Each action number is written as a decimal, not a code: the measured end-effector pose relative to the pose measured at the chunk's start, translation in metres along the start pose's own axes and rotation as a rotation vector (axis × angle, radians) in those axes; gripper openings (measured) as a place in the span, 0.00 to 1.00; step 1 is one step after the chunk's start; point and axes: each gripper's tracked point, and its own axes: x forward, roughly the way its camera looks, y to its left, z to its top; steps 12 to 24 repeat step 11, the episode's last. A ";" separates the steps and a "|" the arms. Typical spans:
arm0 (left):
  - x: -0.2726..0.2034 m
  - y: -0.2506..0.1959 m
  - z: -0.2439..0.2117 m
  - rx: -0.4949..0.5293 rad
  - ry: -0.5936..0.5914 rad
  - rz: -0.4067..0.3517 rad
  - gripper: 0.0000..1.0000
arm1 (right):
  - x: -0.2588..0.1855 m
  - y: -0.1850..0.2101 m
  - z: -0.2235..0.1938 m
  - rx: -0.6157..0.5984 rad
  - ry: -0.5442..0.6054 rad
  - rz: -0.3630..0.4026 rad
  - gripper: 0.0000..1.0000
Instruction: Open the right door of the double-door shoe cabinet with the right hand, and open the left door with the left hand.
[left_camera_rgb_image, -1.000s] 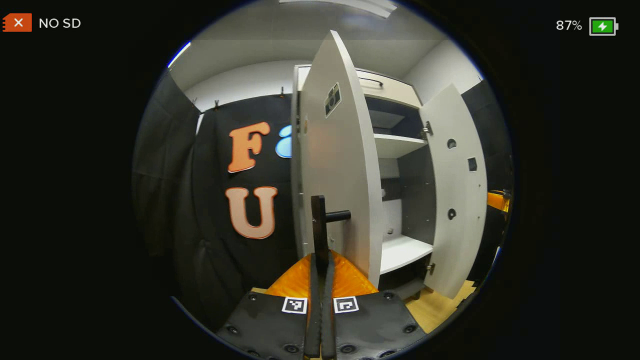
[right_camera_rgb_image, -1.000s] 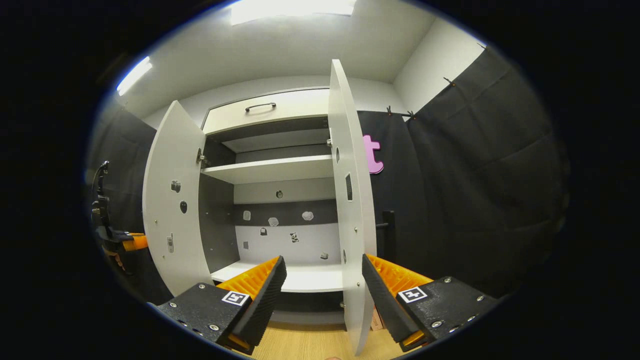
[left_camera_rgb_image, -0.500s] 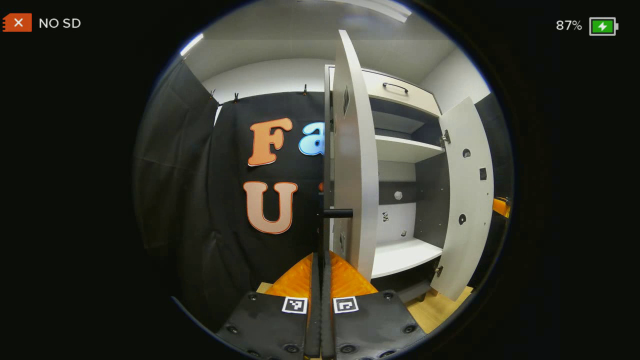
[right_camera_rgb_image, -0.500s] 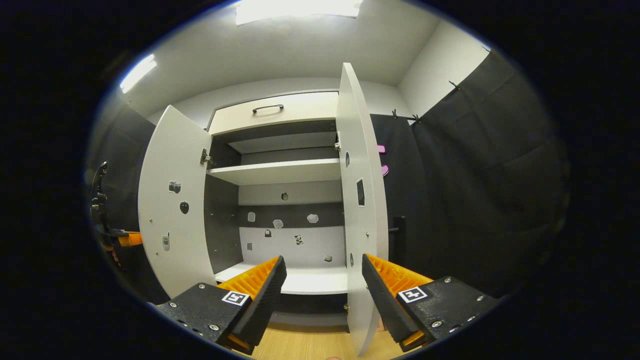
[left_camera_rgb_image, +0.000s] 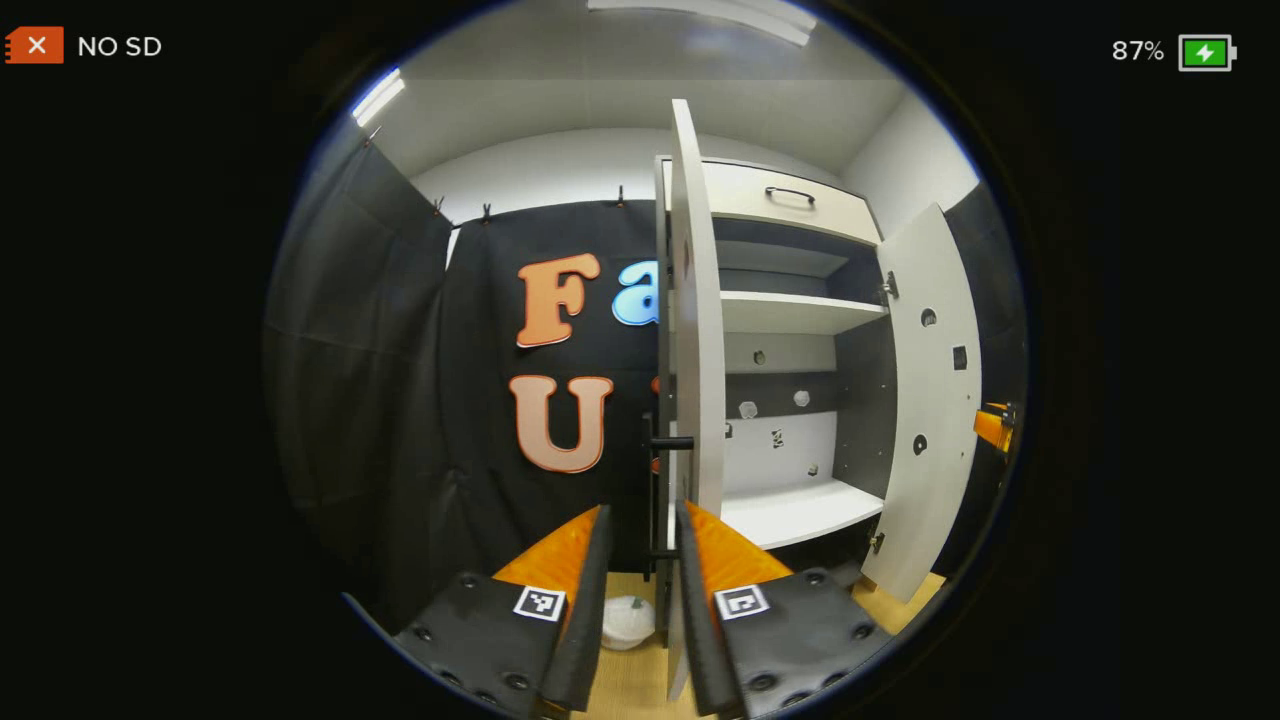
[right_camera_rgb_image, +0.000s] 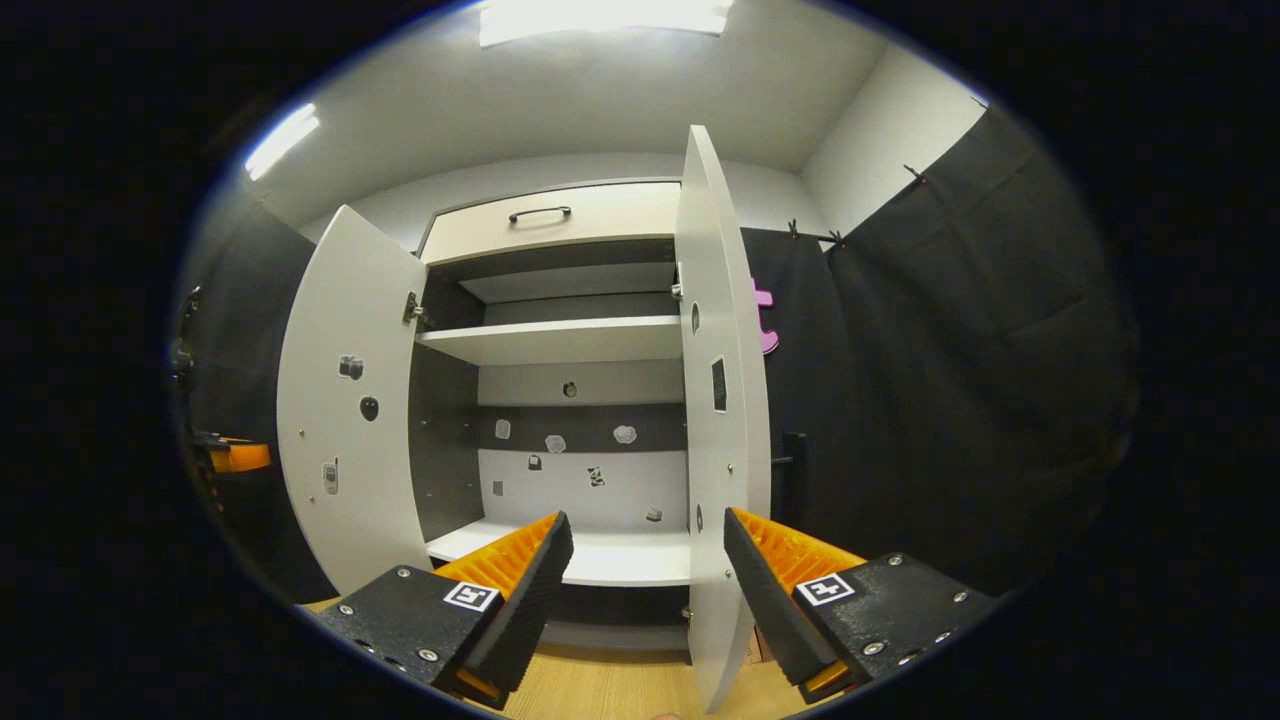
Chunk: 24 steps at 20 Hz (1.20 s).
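**A:** Start at the left gripper (left_camera_rgb_image: 640, 590). What is it doing?

**B:** Its fingers stand parted with nothing between them. The black handle (left_camera_rgb_image: 668, 443) of the left door (left_camera_rgb_image: 697, 330) sits at twelve o'clock from the fingertips, just beyond them and free of both pads.

**A:** And the door itself?

**B:** Swung wide; the left gripper view looks almost straight along its edge. The right door (left_camera_rgb_image: 930, 400) hangs open too, out at three o'clock in that view. Between them the shoe cabinet (right_camera_rgb_image: 560, 340) shows its shelves.

**A:** The right gripper (right_camera_rgb_image: 640, 580)?

**B:** Also spread open and empty. In the right gripper view the right door's (right_camera_rgb_image: 722, 400) edge stands at one o'clock from the fingertips, near the right finger; I can't tell if they touch. The left door (right_camera_rgb_image: 345, 420) is at ten o'clock.

**A:** So what makes the step go well?

**B:** I'd judge both doors opened, so the work is a clean withdrawal. Draw the left gripper straight back towards six o'clock, fingers kept apart, so neither pad catches the handle and pulls the door closed. Same for the right: back off without brushing that door edge.
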 end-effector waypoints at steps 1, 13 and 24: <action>0.000 0.000 0.001 -0.001 0.000 0.005 0.48 | 0.000 -0.002 0.000 -0.002 0.000 -0.001 0.92; -0.014 -0.005 0.018 -0.022 -0.046 0.027 0.82 | -0.010 -0.017 0.006 -0.022 -0.009 -0.020 0.93; -0.014 -0.005 0.018 -0.022 -0.046 0.027 0.82 | -0.010 -0.017 0.006 -0.022 -0.009 -0.020 0.93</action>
